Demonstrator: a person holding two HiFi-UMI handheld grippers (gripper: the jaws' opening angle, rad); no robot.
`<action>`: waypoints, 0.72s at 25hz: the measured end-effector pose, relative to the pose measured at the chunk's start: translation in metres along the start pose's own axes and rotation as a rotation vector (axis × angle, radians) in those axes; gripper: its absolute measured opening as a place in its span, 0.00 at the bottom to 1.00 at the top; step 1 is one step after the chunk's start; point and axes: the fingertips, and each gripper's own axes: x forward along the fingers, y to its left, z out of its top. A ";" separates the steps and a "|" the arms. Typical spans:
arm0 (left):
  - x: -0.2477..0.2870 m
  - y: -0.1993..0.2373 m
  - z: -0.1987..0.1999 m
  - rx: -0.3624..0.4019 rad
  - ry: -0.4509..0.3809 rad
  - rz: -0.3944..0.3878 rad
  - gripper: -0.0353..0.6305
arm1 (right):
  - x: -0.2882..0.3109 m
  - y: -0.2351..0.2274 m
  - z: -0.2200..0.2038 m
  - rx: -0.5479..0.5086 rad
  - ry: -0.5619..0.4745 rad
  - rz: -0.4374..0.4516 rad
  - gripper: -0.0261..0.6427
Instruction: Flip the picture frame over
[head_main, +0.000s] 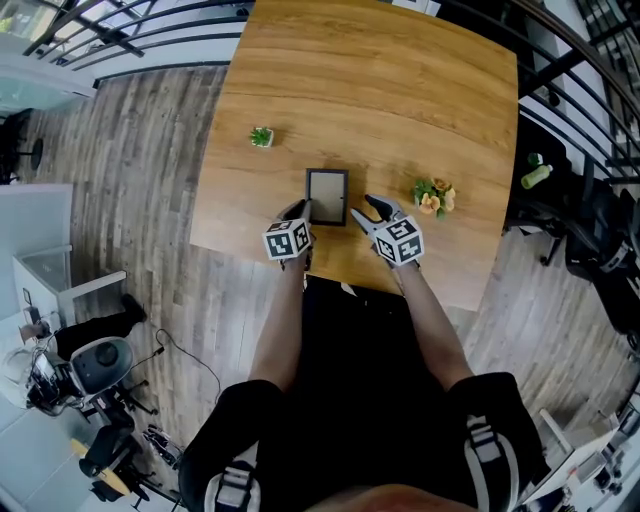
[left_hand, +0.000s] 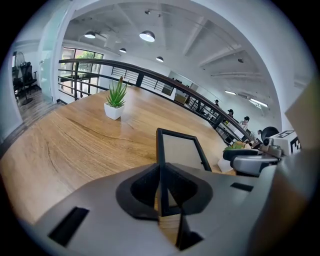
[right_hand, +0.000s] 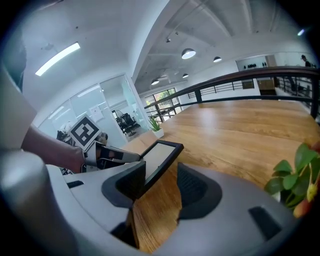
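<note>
At the far left, grey plank floor (head_main: 140, 170) runs along the table (head_main: 400, 90), whose left edge slants inward toward the person. A small potted plant (head_main: 262, 137) stands alone just inside that edge, with bare wood all round it. Nearer the person, the left gripper (head_main: 303, 211) is clenched on the left rail of the picture frame (head_main: 327, 196). Its own view shows both pads pressed on the thin black edge, and the pale panel rises beyond them. The frame sits in the middle of the table's width and close to the near edge. Its long sides run away from the person, and a wide stretch of open tabletop lies behind it. Whether it rests on the wood or hangs just above it cannot be told. Just beside its right rail, the right gripper (head_main: 370, 210) is released. Its jaws are spread, with wood grain showing between them, and the frame's near corner lies against the inner side of its left jaw. A posy of orange flowers (head_main: 434, 196) stands near this gripper, a little short of the table's right edge. A black chair (head_main: 590, 240) stands on the floor past that edge. The only print in sight is the black-and-white square markers on each gripper's cube (head_main: 288, 240).
</note>
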 end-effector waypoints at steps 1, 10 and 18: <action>-0.002 -0.004 0.001 -0.001 -0.007 -0.004 0.14 | -0.001 0.001 0.000 0.003 -0.002 0.004 0.35; -0.024 -0.031 0.031 0.027 -0.086 -0.028 0.14 | -0.003 0.010 0.012 0.018 -0.036 0.048 0.35; -0.041 -0.044 0.044 0.068 -0.115 -0.035 0.14 | -0.001 0.019 0.019 0.121 -0.084 0.103 0.35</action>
